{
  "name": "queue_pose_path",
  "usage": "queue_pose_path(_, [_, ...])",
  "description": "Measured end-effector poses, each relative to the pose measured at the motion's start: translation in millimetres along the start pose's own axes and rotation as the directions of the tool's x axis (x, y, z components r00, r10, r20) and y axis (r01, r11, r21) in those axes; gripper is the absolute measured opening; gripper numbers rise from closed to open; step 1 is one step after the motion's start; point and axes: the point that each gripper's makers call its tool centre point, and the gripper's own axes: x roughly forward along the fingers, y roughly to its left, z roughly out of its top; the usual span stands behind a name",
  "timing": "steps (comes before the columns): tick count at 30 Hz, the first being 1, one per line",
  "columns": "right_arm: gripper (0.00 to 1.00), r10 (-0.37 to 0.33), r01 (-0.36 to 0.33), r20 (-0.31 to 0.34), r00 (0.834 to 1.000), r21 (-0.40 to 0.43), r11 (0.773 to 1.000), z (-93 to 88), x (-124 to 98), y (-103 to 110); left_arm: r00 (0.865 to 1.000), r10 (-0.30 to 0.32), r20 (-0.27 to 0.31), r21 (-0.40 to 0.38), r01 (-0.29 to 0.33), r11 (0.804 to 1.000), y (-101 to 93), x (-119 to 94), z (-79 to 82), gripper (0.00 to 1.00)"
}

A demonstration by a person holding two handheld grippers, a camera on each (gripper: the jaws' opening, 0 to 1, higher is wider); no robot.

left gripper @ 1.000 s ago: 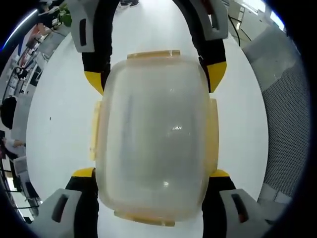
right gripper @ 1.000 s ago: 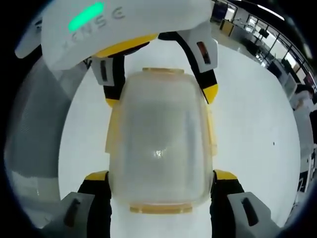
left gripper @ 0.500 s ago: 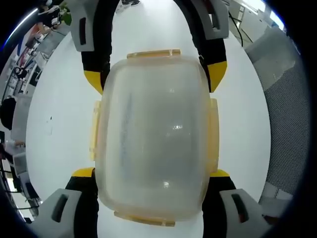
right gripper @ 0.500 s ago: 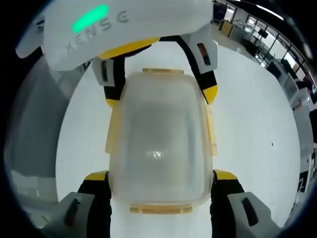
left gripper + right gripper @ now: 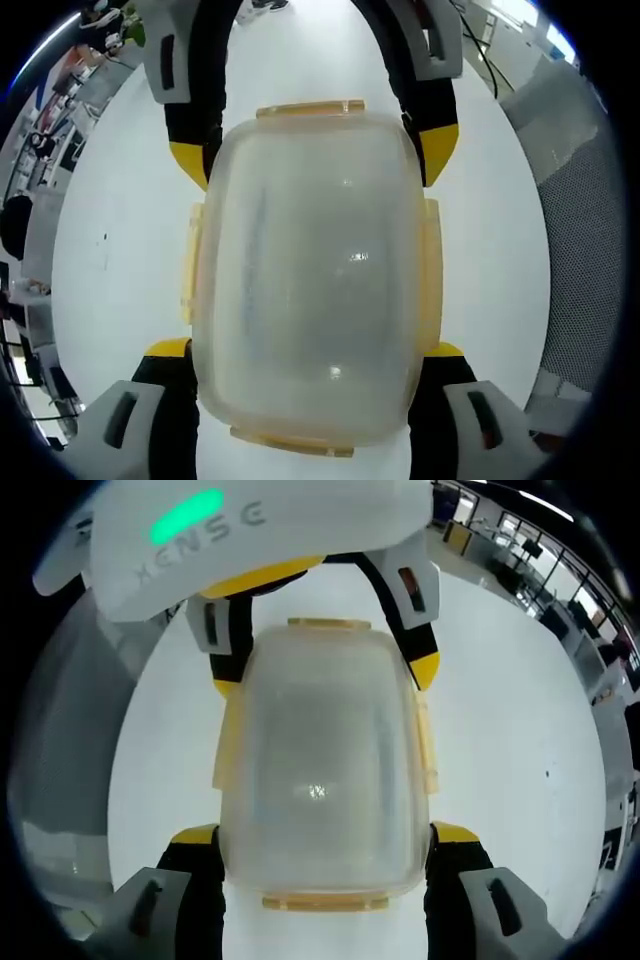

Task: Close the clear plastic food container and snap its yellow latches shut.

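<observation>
— So where's the container (image 5: 310, 270)?

— Mid-worktop (image 5: 120, 250), lid on. I hold its ends, left gripper (image 5: 305, 352) and right gripper (image 5: 325, 835) each clamping it. I'd press the yellow latches (image 5: 432, 270) squarely.

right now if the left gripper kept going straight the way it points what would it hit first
Probably the clear container: it already sits between the left gripper and its jaws, filling the line ahead. Beyond its far end stand the right gripper's yellow tips. Whether the jaws are touching the walls is unclear.
</observation>
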Motion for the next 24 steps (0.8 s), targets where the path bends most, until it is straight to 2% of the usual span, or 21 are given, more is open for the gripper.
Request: queue_pose_path(24, [0.83,-0.001,0.001,0.002,1.000,-0.002,1.000,1.0,1,-14,1.000,-0.002,-0.006,-0.003,0.002,1.000,14.4,3,-1.3,0.88])
